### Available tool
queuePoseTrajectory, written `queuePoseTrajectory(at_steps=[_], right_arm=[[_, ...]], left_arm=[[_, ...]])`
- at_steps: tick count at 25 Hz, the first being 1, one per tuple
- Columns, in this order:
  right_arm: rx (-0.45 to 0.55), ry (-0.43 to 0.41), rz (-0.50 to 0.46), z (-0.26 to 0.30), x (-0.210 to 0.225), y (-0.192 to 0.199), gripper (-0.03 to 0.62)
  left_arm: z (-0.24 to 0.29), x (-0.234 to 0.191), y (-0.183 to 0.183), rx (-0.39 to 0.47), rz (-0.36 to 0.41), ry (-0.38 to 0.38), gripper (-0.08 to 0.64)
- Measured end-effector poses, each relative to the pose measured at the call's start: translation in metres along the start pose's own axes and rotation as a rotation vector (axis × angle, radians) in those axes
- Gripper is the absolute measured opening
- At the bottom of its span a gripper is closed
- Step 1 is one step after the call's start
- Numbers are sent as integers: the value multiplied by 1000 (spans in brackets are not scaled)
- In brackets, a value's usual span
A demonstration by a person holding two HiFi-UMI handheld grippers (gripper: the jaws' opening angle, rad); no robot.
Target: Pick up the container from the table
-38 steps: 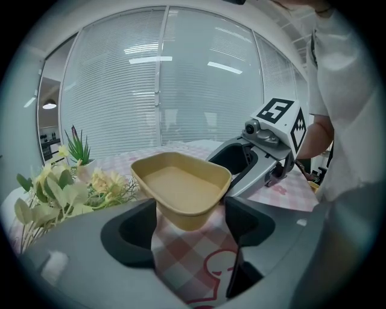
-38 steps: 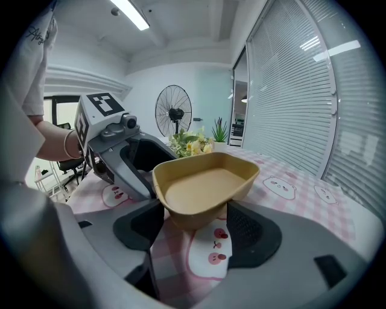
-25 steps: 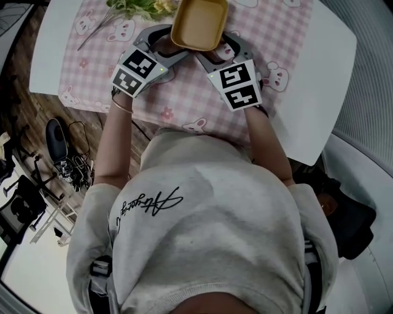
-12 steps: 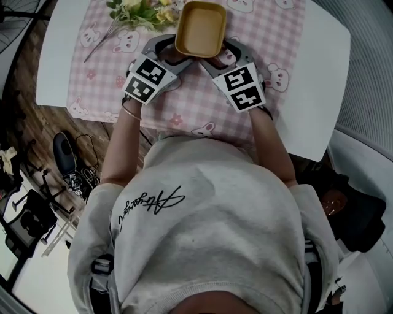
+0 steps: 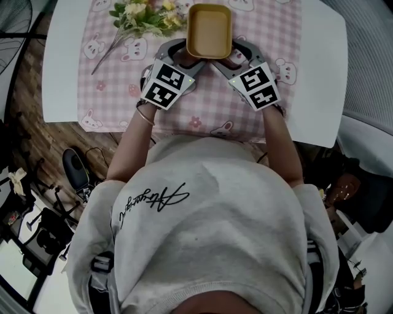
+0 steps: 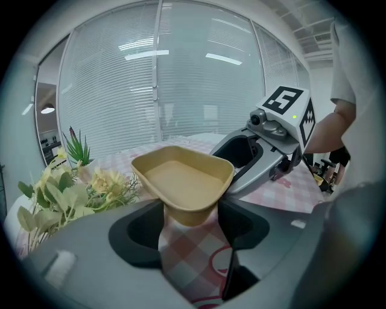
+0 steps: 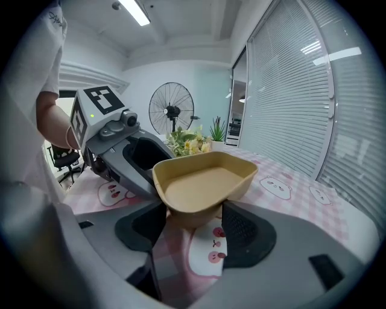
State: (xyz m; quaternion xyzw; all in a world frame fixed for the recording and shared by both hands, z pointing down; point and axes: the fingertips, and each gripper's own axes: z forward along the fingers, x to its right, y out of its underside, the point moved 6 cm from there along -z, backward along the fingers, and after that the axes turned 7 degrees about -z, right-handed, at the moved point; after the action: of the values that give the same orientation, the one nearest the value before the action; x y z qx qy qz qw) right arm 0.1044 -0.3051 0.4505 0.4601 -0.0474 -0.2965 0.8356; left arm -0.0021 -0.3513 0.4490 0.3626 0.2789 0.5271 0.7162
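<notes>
A tan, empty, rounded-rectangular container point(image 5: 209, 30) hangs above the pink checked cloth, held from two sides. My left gripper point(image 5: 184, 54) is shut on its near left corner, and my right gripper point(image 5: 235, 54) is shut on its near right corner. In the left gripper view the container point(image 6: 184, 181) rests with its base wedged between my left gripper's point(image 6: 190, 222) jaws, and the right gripper point(image 6: 265, 151) shows beyond it. In the right gripper view the container point(image 7: 202, 181) sits likewise between my right gripper's point(image 7: 192, 220) jaws, with the left gripper point(image 7: 129, 154) behind.
A bunch of yellow flowers with green leaves point(image 5: 144, 15) lies on the pink bunny-print cloth point(image 5: 123, 73) left of the container. The cloth covers a white table point(image 5: 64, 61). Cables and chair bases crowd the floor at left. A standing fan point(image 7: 172, 111) is far off.
The head view has shifted, so the table and both grippers sit further right in the picture. Both grippers keep the same hold on the container.
</notes>
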Motion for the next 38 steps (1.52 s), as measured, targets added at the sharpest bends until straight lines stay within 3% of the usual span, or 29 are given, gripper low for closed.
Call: queuePoseTrajectory(at_steps=[17, 38], right_arm=[[-4, 20, 46, -11, -11, -1, 282], [33, 37, 45, -32, -18, -26, 281]], left_arm=[[-8, 8, -1, 19, 33, 36, 273], [-37, 13, -17, 58, 63, 24, 275]])
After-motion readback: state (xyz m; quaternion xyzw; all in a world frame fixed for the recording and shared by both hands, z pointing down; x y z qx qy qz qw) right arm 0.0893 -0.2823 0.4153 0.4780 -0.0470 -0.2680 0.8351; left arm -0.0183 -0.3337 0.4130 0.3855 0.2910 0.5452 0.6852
